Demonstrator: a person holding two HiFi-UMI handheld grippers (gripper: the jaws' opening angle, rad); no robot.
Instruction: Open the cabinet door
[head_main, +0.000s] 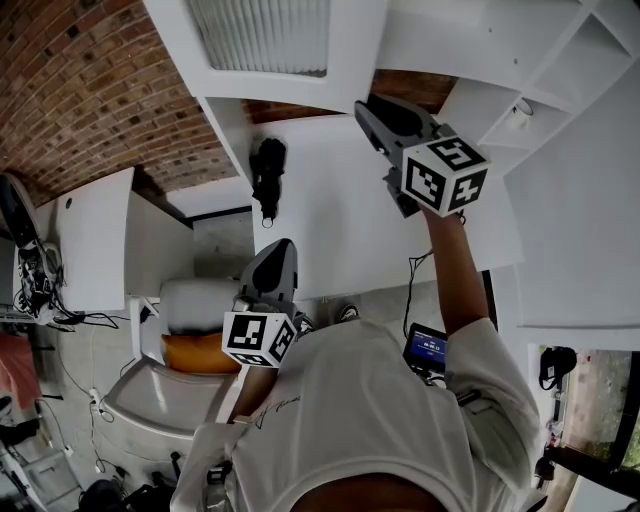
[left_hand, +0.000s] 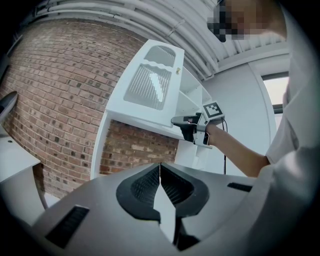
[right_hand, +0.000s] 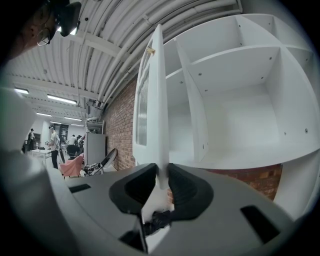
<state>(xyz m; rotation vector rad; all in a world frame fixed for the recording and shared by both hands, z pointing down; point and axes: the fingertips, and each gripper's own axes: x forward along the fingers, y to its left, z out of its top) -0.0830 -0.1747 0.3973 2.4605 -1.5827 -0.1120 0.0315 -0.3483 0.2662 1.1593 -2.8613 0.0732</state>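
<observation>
Nothing legible here, no words and no numbers. The marker cube (head_main: 445, 172) on the right gripper (head_main: 366, 110) shows only black-and-white square patterns, and it's the same for the cube (head_main: 258, 338) on the left gripper (head_main: 280, 250). A small screen (head_main: 426, 347) glows blue, its figures too tiny. Script (head_main: 272, 408) on the white shirt (head_main: 370, 420) is illegible.
</observation>
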